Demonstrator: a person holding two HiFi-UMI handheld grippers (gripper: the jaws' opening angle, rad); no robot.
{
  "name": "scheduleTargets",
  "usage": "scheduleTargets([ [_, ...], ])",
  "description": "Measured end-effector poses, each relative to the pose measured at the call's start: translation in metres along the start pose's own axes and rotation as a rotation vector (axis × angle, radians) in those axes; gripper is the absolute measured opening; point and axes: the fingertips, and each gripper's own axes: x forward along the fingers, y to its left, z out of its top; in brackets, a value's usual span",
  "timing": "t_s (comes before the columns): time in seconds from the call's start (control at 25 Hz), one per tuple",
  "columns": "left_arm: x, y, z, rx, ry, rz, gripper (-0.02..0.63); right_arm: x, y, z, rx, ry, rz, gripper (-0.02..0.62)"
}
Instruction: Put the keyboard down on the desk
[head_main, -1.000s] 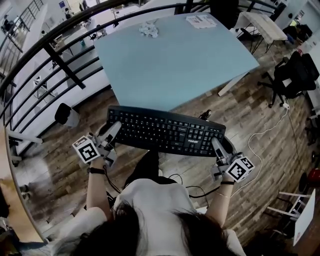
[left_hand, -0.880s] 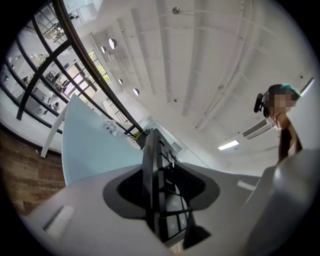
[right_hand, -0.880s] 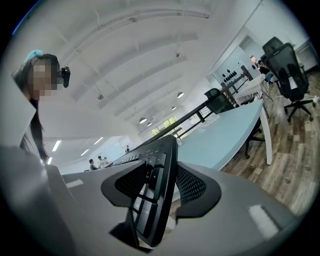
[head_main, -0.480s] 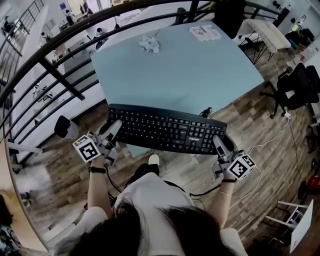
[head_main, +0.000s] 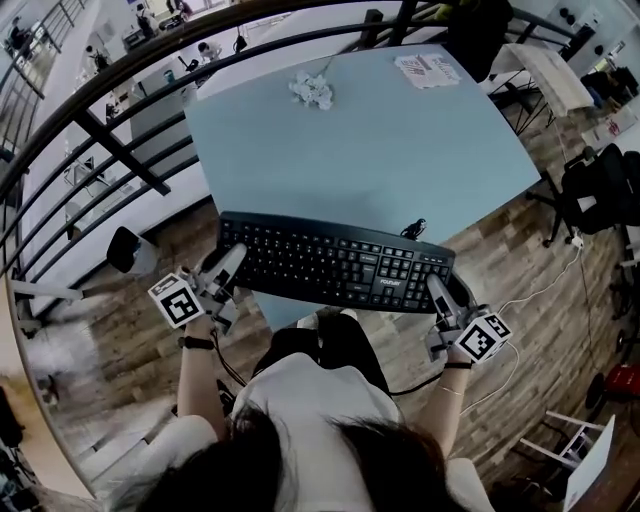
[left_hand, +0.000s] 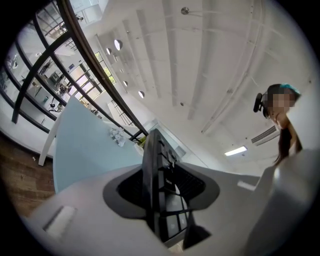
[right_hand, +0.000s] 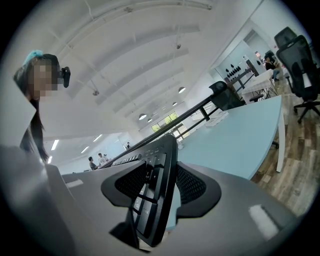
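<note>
Keyboard (head_main: 335, 262) in left tongs (head_main: 232, 260) and right tongs (head_main: 436, 287), at desk (head_main: 400, 140) edge

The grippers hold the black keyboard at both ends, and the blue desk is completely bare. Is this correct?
The desk is not bare: the head view shows a crumpled white wad and a printed sheet near its far edge. The keyboard is held at both ends.

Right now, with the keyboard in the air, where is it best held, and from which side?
At its two short ends, as now: left gripper from the left end, right gripper from the right. The keyboard is long, thin and flat, so one jaw on the keys and one beneath each end should keep it level.
</note>
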Motion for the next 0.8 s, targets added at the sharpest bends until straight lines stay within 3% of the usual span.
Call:
scheduleTargets([
  [0.24,-0.008,0.01,-0.007,-0.006,-0.053,0.06,0.184,0.026,-0.014,0.001,-0.012,0.046,0.06,0.164],
  [0.6,0.013,0.04,0.03,0.016,-0.228,0.195,0.184,0.149,-0.045,0.053,-0.065,0.152,0.247,0.164],
  [0.8,0.023,0.063,0.064,0.0,-0.335,0.308,0.184,0.247,-0.048,0.086,-0.09,0.247,0.367,0.164],
])
